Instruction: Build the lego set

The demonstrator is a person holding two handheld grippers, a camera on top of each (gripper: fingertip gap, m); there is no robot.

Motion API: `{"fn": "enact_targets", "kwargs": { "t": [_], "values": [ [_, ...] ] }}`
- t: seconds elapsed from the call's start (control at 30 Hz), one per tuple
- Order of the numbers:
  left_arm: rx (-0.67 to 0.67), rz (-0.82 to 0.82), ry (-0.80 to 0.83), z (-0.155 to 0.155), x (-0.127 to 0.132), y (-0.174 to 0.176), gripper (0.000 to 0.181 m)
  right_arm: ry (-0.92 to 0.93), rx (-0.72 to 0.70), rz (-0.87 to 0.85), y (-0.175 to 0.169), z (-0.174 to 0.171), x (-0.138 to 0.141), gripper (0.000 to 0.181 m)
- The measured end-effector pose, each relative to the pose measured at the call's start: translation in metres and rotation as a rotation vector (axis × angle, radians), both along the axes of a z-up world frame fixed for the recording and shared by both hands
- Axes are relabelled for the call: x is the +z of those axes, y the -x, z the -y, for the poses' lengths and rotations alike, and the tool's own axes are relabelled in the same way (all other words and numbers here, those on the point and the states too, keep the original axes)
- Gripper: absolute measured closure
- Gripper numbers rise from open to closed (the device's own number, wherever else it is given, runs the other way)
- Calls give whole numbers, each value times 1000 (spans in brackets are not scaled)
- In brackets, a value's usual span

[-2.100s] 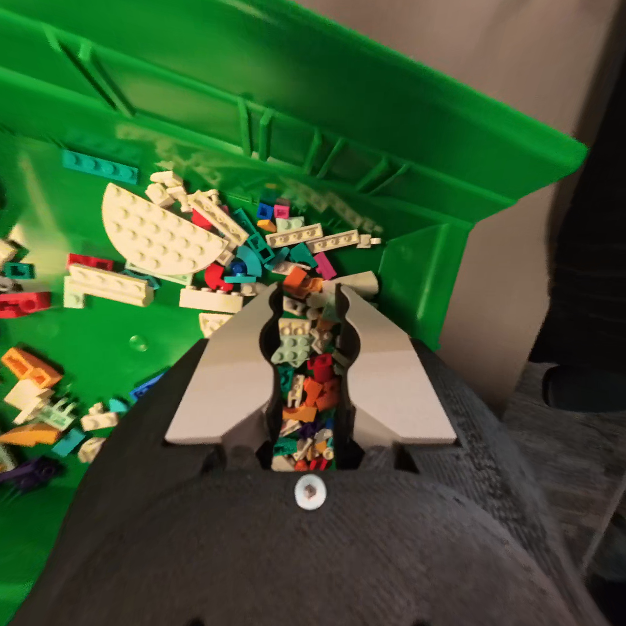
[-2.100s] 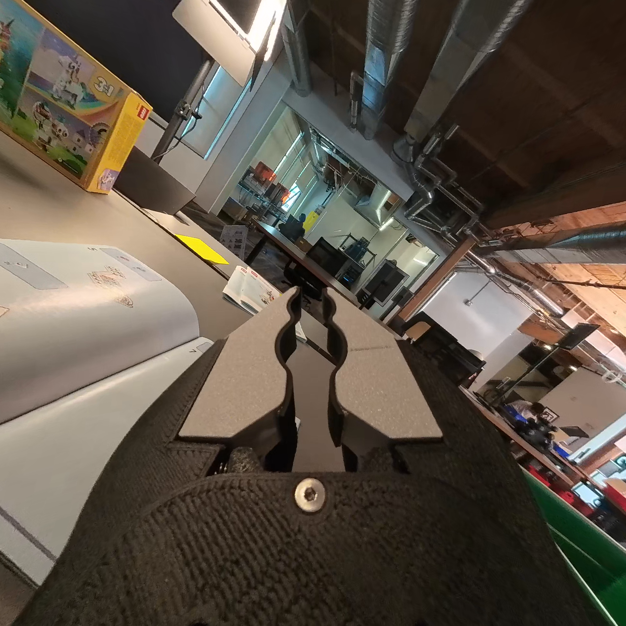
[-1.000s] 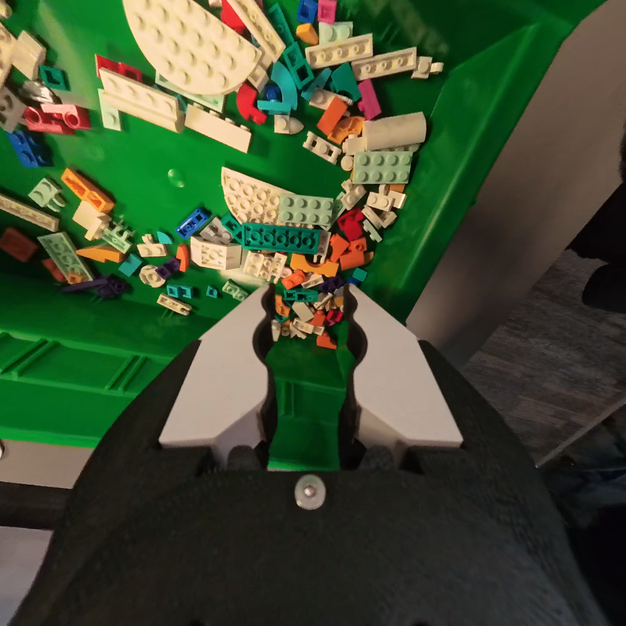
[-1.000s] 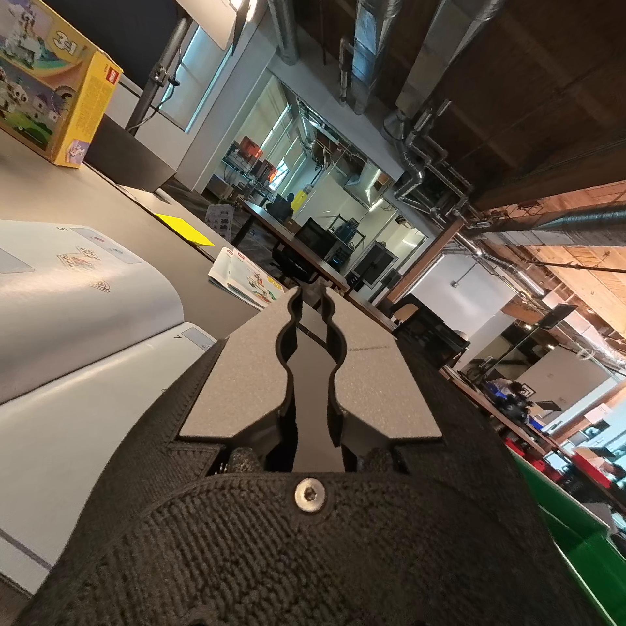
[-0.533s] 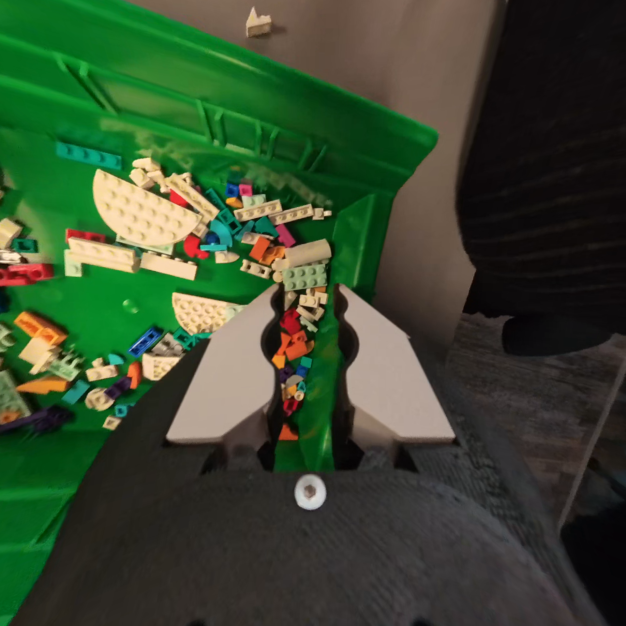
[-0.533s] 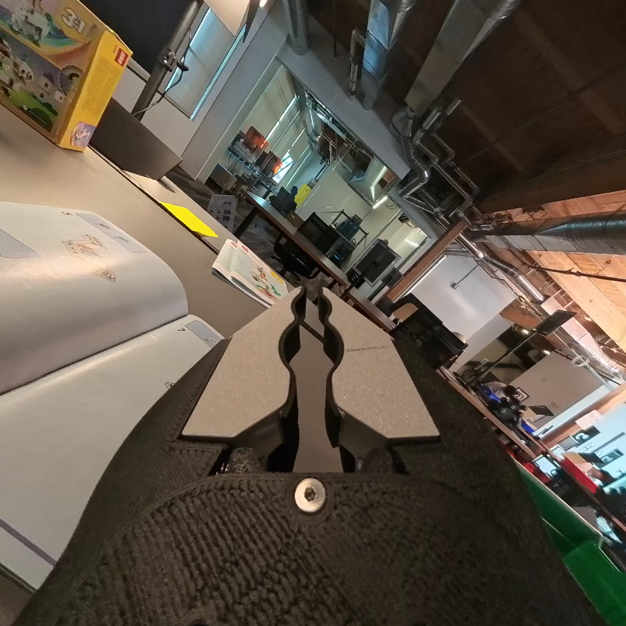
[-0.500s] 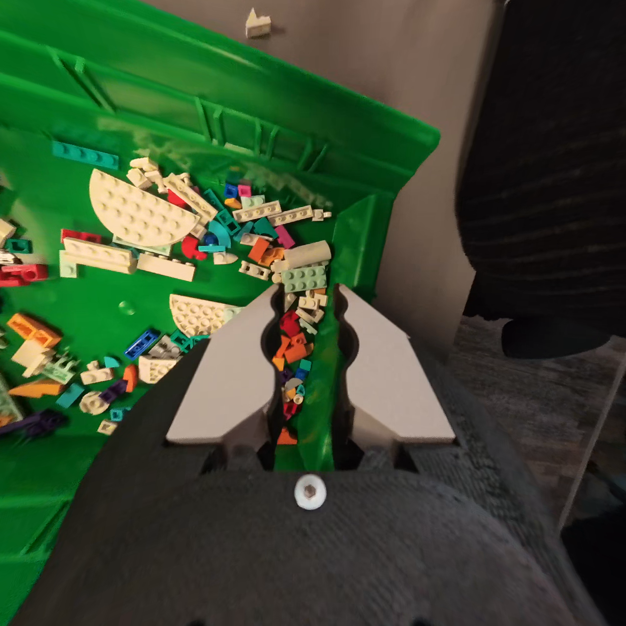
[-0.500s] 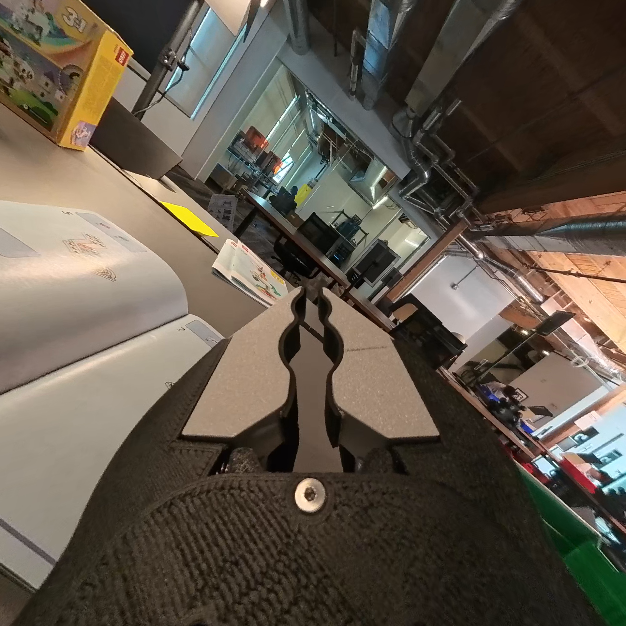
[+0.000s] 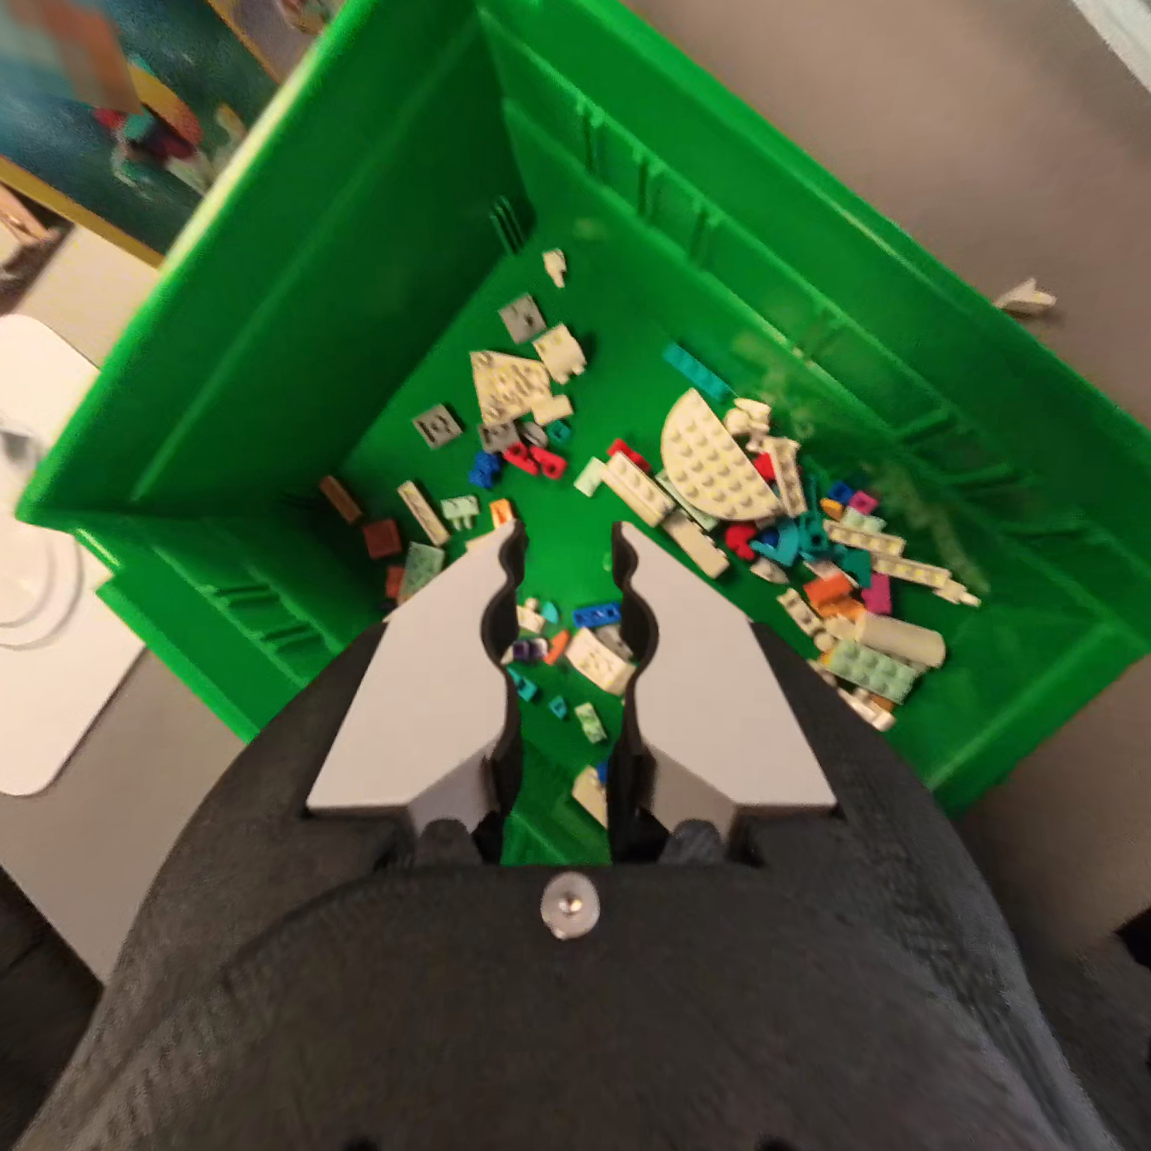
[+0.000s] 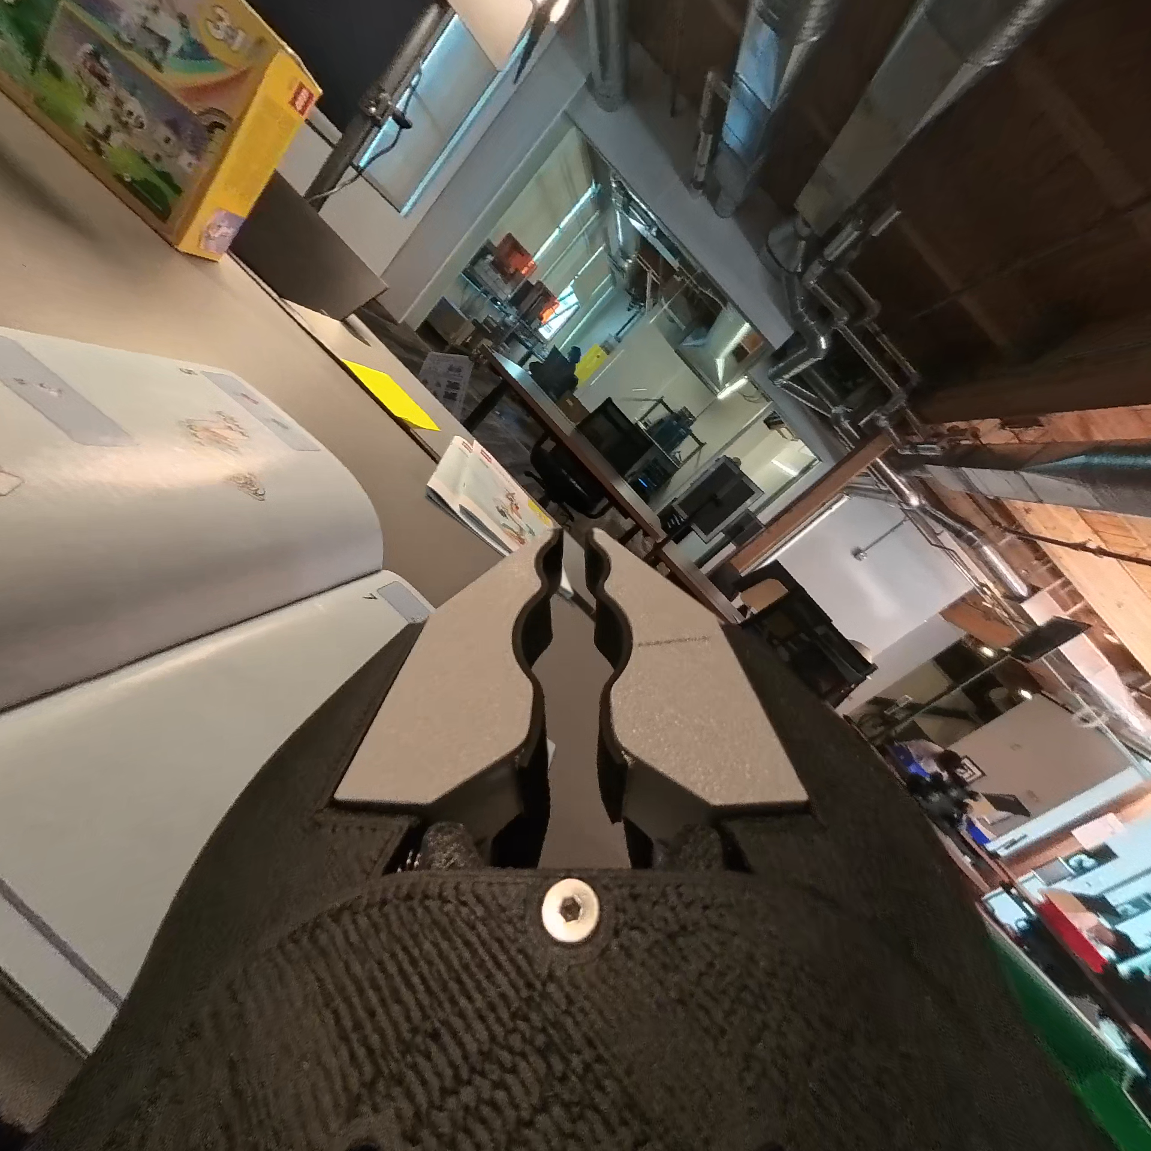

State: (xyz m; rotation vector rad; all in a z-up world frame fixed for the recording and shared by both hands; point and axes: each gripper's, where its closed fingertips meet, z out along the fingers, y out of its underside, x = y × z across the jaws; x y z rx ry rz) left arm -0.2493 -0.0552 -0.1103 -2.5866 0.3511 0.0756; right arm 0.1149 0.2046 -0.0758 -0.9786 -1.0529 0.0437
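A green bin (image 9: 311,299) holds several loose lego pieces. A cream half-round plate (image 9: 716,464) lies right of centre, and a pile of small coloured bricks (image 9: 859,592) sits by the right wall. My left gripper (image 9: 567,535) hovers above the bin floor, open and empty. A white brick (image 9: 598,657) and small bits show between its jaws, below them. My right gripper (image 10: 573,540) is empty and points along the table away from the bin, its jaws only a narrow gap apart. An open instruction booklet (image 10: 156,498) lies to its left.
The lego set box (image 10: 156,118) stands at the far left of the table. A second booklet (image 10: 486,498) and a yellow sheet (image 10: 389,395) lie beyond. One cream piece (image 9: 1024,302) lies on the table outside the bin. A white pad (image 9: 31,560) sits left of the bin. Across from one pair of fingers to the other is roughly 45 cm. To reach the cream half-round plate (image 9: 716,464) in a straight line is about 8 cm for my left fingers, about 40 cm for my right.
My left gripper has pulled back and swung left from the bin's right corner, so more of the bin shows. The right gripper's jaws have narrowed slightly.
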Motion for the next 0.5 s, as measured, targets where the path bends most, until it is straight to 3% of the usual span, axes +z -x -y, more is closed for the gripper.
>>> {"fn": "enact_targets", "kwargs": {
  "t": [0.2,0.33,0.5],
  "values": [
    [-166,54,146,-24,-33,-5,154,-10,22,46,6,3,-6,177],
    [-138,41,310,-26,-60,1,160,-10,33,42,6,5,-6,177],
    [-130,55,252,-48,-54,4,160,-4,47,30,6,6,-4,178]
  ]
}}
